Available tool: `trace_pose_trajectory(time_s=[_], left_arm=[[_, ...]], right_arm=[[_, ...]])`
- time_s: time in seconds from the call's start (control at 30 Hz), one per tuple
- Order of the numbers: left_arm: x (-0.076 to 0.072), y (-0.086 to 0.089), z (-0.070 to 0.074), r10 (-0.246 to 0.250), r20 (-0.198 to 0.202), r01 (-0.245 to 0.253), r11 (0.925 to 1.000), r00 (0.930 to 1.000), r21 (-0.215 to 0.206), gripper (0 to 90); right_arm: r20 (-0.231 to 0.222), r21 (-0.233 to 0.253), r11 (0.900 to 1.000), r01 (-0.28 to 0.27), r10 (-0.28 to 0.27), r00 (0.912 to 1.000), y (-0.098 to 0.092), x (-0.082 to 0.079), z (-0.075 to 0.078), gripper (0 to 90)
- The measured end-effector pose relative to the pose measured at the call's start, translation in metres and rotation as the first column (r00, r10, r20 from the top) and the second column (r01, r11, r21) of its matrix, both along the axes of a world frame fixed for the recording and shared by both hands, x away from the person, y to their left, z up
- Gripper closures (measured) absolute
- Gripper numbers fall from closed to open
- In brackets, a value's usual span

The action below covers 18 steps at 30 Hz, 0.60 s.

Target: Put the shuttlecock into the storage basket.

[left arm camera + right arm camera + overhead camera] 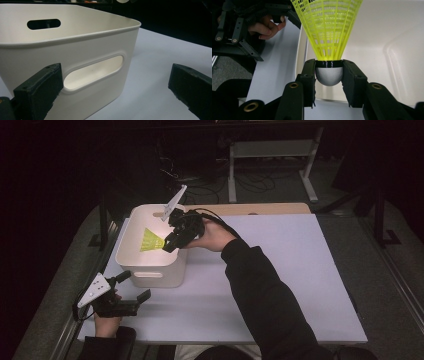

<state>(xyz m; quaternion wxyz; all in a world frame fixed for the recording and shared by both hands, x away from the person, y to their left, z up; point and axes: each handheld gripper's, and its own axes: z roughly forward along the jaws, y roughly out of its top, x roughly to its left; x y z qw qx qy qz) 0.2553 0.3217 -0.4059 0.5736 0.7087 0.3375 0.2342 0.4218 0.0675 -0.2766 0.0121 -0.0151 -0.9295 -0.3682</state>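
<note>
While the right claw (329, 75) pinches the shuttlecock (328, 30) by its white cork, jaws shut on either side of the rounded base, the yellow skirt points away over the bin (150, 270). From the high view the shuttlecock (150, 240) hangs inside the bin's rim, above its floor and not yet resting on it. The left claw (131, 287) sits on the desk (280, 270) just beside the bin's near wall, jaws spread wide and holding nothing; its own view looks at the bin's handle slot (93, 72).

This looks like the placing step: the carry seems done and the release is what remains. The next move calls for lowering the cork closer to the floor, then parting the jaws so the shuttlecock drops without bouncing out. The left claw is well placed to steady the bin if it slides.
</note>
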Motion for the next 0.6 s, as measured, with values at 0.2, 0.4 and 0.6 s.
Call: trace_pose_trajectory(time_s=[0.2, 0.4, 0.6], left_arm=[[0.000, 0.000, 0.000, -0.001, -0.001, 0.001, 1.0000, 1.0000, -0.002, 0.0], [0.000, 0.000, 0.000, -0.002, -0.001, 0.002, 1.0000, 1.0000, -0.003, 0.0], [0.000, 0.000, 0.000, -0.003, 0.000, 0.003, 1.0000, 1.0000, -0.005, 0.0]], right_arm=[[-0.011, -0.001, 1.000, -0.006, 0.006, 0.9999, 0.005, 0.002, -0.006, 63.3], [-0.020, -0.008, 1.000, -0.010, 0.010, 0.9998, 0.008, 0.005, -0.013, 63.3], [-0.030, -0.015, 1.000, -0.010, 0.010, 0.9995, 0.011, 0.008, -0.019, 63.3]])
